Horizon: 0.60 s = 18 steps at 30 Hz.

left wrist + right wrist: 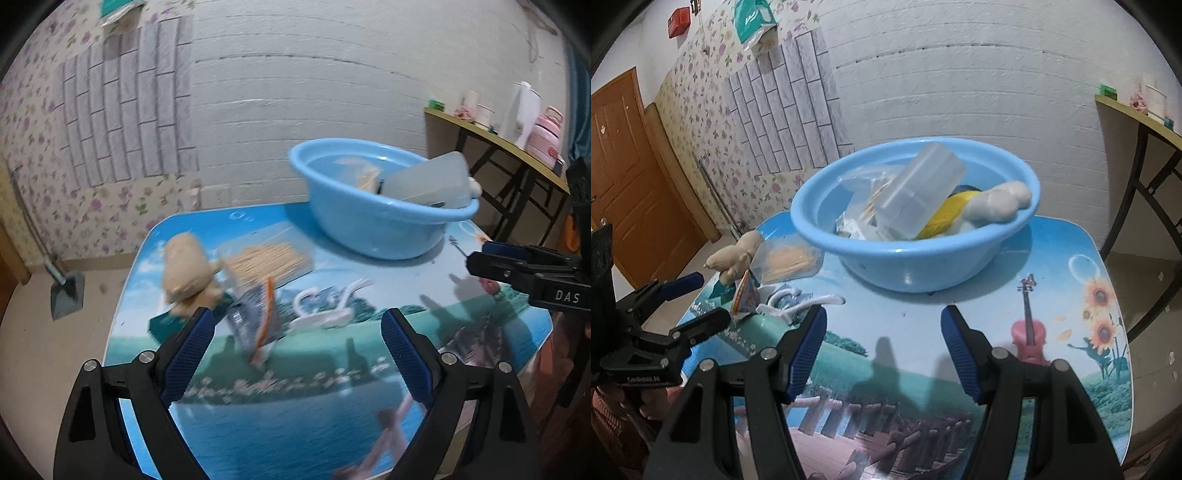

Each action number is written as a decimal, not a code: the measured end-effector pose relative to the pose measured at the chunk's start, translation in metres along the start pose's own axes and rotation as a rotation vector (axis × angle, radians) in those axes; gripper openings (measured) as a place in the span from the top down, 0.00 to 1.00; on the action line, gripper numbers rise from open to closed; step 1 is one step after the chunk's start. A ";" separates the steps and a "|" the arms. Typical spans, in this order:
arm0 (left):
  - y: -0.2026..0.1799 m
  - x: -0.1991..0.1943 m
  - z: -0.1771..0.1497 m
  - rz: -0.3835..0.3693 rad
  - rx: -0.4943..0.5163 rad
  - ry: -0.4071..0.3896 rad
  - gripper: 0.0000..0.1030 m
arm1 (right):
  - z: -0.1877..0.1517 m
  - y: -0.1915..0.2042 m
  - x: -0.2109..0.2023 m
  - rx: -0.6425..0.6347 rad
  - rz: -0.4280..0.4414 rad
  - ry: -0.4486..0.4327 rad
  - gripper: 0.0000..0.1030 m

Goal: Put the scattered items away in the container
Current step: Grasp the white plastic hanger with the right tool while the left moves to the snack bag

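Note:
A light blue plastic basin (369,225) (908,266) stands at the far side of the picture-printed table (295,424) (886,354). Inside it lie a clear box (919,192), a yellow item (945,218), a white plush piece (997,203) and small packets. Scattered on the table's left part are a beige plush toy (186,266) (735,254), a clear bag of wooden sticks (266,262) (788,260), a foil packet with an orange stripe (255,321) (744,297) and a white hook (325,306) (798,304). My left gripper (297,325) hangs open just before the packet and hook. My right gripper (882,321) is open, empty, in front of the basin.
A side table (517,155) with cups, a white jug and a pink bottle stands at the right. A dustpan (66,291) leans on the floor at the left by the floral wall. A wooden door (631,177) is further left.

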<state>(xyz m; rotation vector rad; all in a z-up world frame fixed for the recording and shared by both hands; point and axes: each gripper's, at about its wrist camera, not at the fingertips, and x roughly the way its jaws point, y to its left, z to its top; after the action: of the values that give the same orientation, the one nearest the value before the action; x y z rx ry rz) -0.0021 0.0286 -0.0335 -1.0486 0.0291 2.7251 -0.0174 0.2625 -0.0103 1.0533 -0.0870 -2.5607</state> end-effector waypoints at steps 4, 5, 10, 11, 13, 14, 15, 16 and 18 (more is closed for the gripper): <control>0.017 0.003 -0.009 0.033 -0.031 0.022 0.11 | -0.005 0.006 0.005 -0.005 0.003 0.025 0.38; 0.023 0.003 -0.011 0.038 -0.045 0.028 0.11 | -0.005 0.007 0.006 -0.005 0.003 0.030 0.38; 0.042 0.005 -0.014 0.062 -0.086 0.035 0.11 | -0.007 0.016 0.013 -0.011 0.012 0.059 0.38; 0.046 0.005 -0.015 0.066 -0.092 0.032 0.11 | -0.008 0.018 0.015 -0.013 0.015 0.067 0.38; 0.052 0.005 -0.015 0.075 -0.100 0.025 0.11 | -0.008 0.023 0.020 -0.020 0.019 0.082 0.38; 0.054 0.004 -0.014 0.076 -0.102 0.021 0.11 | -0.009 0.027 0.022 -0.026 0.020 0.090 0.38; 0.055 0.005 -0.014 0.076 -0.103 0.017 0.11 | -0.009 0.030 0.024 -0.032 0.022 0.096 0.38; 0.056 0.005 -0.014 0.073 -0.103 0.014 0.11 | -0.010 0.032 0.026 -0.037 0.024 0.102 0.38; 0.058 0.005 -0.013 0.060 -0.101 0.009 0.11 | -0.010 0.037 0.030 -0.044 0.028 0.112 0.38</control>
<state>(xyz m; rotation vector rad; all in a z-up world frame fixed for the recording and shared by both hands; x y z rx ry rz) -0.0094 -0.0277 -0.0502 -1.1044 -0.0779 2.8013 -0.0184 0.2178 -0.0307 1.1679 -0.0155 -2.4613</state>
